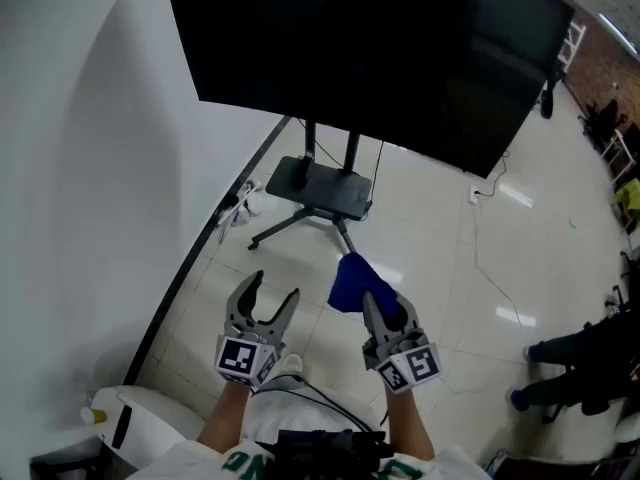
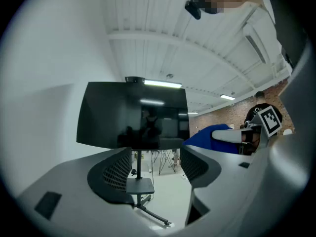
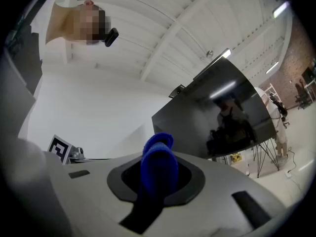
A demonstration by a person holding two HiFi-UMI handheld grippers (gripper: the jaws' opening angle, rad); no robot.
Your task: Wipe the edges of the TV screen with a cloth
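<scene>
A large black TV screen (image 1: 380,58) stands on a wheeled stand (image 1: 322,188) ahead of me; it also shows in the left gripper view as the TV screen (image 2: 133,115) and in the right gripper view as the TV screen (image 3: 222,112). My right gripper (image 1: 383,306) is shut on a blue cloth (image 1: 352,280), which sticks up between the jaws as the blue cloth (image 3: 159,167). My left gripper (image 1: 272,293) is open and holds nothing; both grippers hang well below the screen.
A white wall (image 1: 90,168) runs along the left, with a dark skirting line at the floor. Cables (image 1: 490,268) trail over the tiled floor. A person's legs (image 1: 570,358) are at the right edge. White objects (image 1: 245,203) lie by the stand's base.
</scene>
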